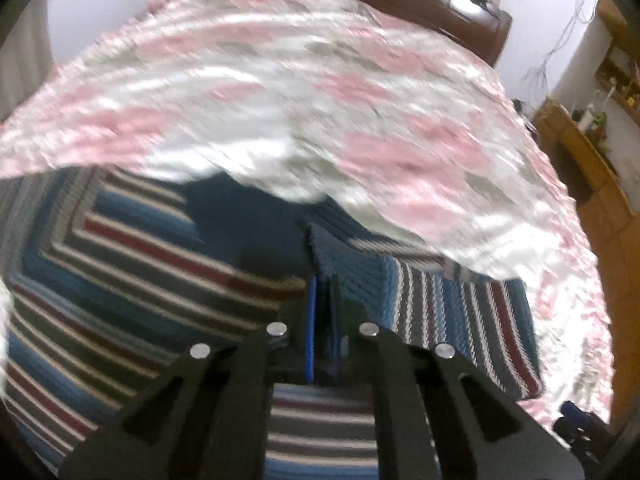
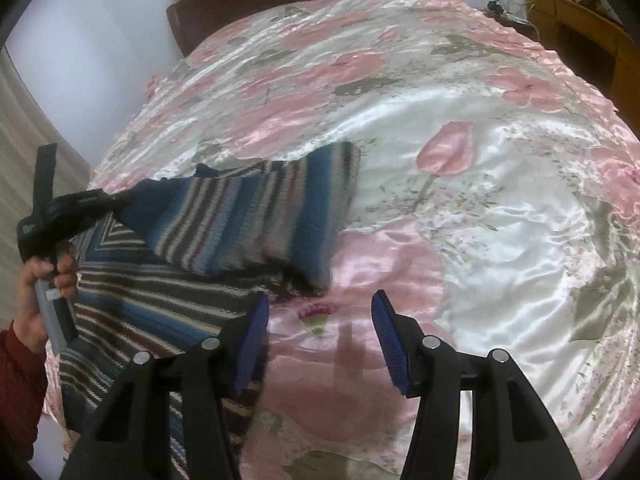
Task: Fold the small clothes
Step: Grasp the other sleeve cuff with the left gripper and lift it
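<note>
Fold is mid-way, I judge. The striped knit sweater [image 2: 160, 304] lies on the bed [image 2: 500, 208], over its left part in the right wrist view, body spread flat on the floral satin cover. One sleeve or side section [image 2: 256, 220] is lifted off the bed and swung across above the body, not yet laid down. No finished folded stack is visible, so I read this as the first fold in progress; the other side and the final halving are left.

Left gripper [image 1: 322, 312]: jaws together, clamped on a blue edge of the sweater, knit running out from between the blue pads. The left wrist view is motion-blurred, so exactly which edge I cannot tell. In the right wrist view the person's hand [image 2: 44, 292] holds that gripper's handle at the far left, with the raised fabric hanging from it.

Right gripper [image 2: 320, 340]: jaws wide apart, holding nothing. It hovers over bare bed cover just beside the sweater's right edge; the left pad [image 2: 252, 344] overlaps the knit in view, contact unclear.
</note>
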Available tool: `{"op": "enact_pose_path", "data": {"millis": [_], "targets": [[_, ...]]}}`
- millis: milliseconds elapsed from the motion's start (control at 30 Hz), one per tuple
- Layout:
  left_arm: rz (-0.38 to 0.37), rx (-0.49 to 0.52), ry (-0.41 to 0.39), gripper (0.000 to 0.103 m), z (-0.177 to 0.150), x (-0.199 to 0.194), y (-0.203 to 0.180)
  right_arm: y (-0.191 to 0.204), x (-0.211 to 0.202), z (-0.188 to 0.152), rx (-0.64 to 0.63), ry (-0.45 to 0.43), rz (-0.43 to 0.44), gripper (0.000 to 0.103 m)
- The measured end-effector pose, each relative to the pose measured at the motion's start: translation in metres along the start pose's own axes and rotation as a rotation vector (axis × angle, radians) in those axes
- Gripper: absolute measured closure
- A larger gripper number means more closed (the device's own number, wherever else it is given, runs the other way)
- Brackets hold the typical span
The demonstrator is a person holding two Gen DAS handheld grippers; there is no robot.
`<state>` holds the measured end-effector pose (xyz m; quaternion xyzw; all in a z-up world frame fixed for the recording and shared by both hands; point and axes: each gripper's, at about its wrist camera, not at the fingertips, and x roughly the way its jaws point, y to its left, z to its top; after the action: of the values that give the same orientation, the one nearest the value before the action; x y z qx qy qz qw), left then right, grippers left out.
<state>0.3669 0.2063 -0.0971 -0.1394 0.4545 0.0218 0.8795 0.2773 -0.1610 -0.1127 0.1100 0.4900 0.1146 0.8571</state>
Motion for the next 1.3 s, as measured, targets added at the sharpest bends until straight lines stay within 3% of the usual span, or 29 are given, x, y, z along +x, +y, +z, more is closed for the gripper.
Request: {"op": "enact_pose_path", "data": {"millis": [100,300,467,533,633,767,833,900,967,1067,1133,1300], "targets": [[0.064,0.01,-0.021,0.098,0.012,0.001,0.03,0.008,0.01,0.003,0.005,0.013,0.029,0.049],[0.11,0.003,0.051,0.098,0.008,0.027,0.067,0.019,0.052,0.019,0.077,0.089,0.108,0.049],[0.158,0.021,0.086,0.097,-0.007,0.051,0.074,0.01,0.098,0.03,0.182,0.174,0.082,0.049],[0.181,0.032,0.105,0.096,-0.012,0.06,0.078,0.006,0.112,0.031,0.206,0.212,0.097,0.066],[0.194,0.02,0.137,0.089,-0.018,0.071,0.089,0.009,0.116,0.027,0.183,0.224,0.066,0.073],[0.214,0.035,0.14,0.07,-0.019,0.064,0.099,0.018,0.117,0.022,0.119,0.225,0.008,0.073],[0.207,0.02,0.137,0.068,-0.017,0.051,0.104,0.021,0.111,0.023,0.103,0.213,-0.007,0.068],[0.195,0.009,0.106,0.065,-0.014,0.028,0.109,0.032,0.095,0.026,0.065,0.176,-0.04,0.063],[0.162,0.009,0.081,0.054,-0.013,0.01,0.107,0.051,0.077,0.028,-0.006,0.114,-0.096,0.059],[0.128,0.035,0.075,0.048,-0.015,0.001,0.091,0.075,0.069,0.03,-0.054,0.09,-0.064,0.058],[0.11,0.055,0.104,0.048,-0.02,0.012,0.078,0.086,0.08,0.032,-0.065,0.113,-0.059,0.059],[0.167,0.073,0.203,0.055,-0.037,0.057,0.074,0.077,0.115,0.023,-0.012,0.173,-0.078,0.06]]}}
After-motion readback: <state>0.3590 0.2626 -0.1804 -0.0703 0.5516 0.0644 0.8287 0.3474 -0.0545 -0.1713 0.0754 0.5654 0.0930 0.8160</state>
